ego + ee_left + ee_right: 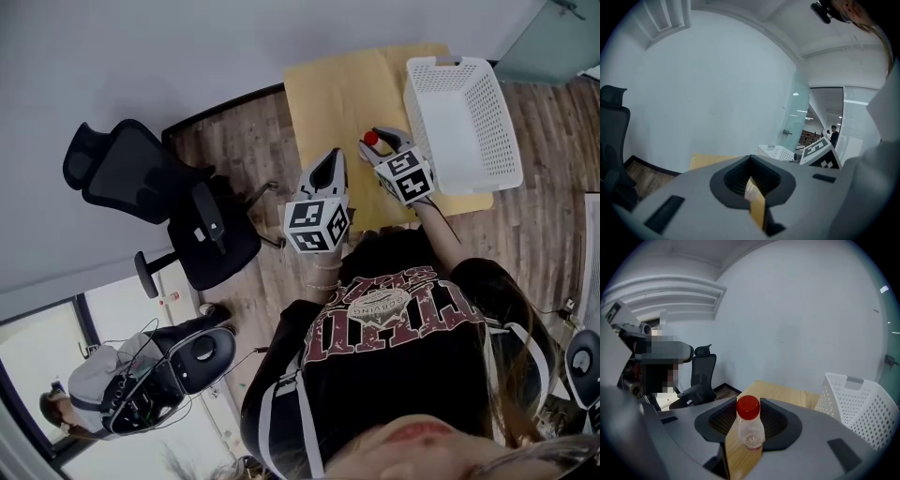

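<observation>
- Office chair (155, 192), black with a headrest, is standing on the wood-plank floor (246, 141), well off to the left of the table (337, 84).
- Left gripper (330, 161) is hovering above the near edge of the tan table. Its marker cube is facing up toward the head camera.
- In the left gripper view its jaws are sitting all but together. Their tips are meeting, and only a thin sliver of table top is showing through the slit. Nothing is sitting between them.
- Just to the right, a small bottle (370, 139) is standing upright over the table, right at the tips of the right gripper (379, 142).
- The bottle is looking clear and colourless, with a rounded shoulder under a bright red screw cap. Its lower body is tapering into the gap between the jaws, and it is appearing empty or nearly so.
- In the right gripper view the jaws are closing on the bottle's sides. The gap is standing only as wide as the bottle, and the red cap is rising above the dark ribbed pads (776, 420).
- Further right, a white perforated basket (419, 112) is resting on the table's right part, just beside the right gripper. Its far edge is overhanging the table toward the floor.
</observation>
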`<state>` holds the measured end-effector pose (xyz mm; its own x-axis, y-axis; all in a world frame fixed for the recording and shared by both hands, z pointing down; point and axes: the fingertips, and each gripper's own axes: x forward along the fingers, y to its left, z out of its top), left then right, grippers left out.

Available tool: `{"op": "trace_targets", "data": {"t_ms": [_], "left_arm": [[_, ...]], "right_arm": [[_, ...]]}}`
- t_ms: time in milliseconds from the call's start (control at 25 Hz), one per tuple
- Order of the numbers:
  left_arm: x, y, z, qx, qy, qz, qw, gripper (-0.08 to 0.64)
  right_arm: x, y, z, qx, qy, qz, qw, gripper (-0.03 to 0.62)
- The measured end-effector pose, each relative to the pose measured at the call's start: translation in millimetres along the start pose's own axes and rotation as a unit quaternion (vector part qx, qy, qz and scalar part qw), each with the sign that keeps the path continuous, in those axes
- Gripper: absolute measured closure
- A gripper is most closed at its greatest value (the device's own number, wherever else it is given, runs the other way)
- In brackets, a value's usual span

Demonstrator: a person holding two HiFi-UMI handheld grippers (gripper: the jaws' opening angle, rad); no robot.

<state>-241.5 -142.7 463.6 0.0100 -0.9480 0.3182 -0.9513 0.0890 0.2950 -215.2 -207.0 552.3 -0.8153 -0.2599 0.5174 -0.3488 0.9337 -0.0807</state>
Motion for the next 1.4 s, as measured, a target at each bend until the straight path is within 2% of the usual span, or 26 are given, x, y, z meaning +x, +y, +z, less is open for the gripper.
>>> {"op": "trace_targets", "data": {"t_ms": [840,1160,1400], "left_arm": [[15.7,-47.3,13.7,0.016,-0.016,-0.028,0.9994,0.512],[32.0,-74.8,17.0,0.033,-0.015,-0.056,0.9978,0.512],[40.3,-93.4,22.1,0.049,-0.010,-0.078,0.9957,0.512]], "right_arm": [[-78.4,-14.0,42.2,0.023,-0.085,-0.009,0.996,0.430],[-108.1,-41.7,47.7,0.013,-0.106,-0.056,0.993,0.527],[-122.4,-53.1,49.6,0.036,-0.120,-0.066,0.990,0.546]]}}
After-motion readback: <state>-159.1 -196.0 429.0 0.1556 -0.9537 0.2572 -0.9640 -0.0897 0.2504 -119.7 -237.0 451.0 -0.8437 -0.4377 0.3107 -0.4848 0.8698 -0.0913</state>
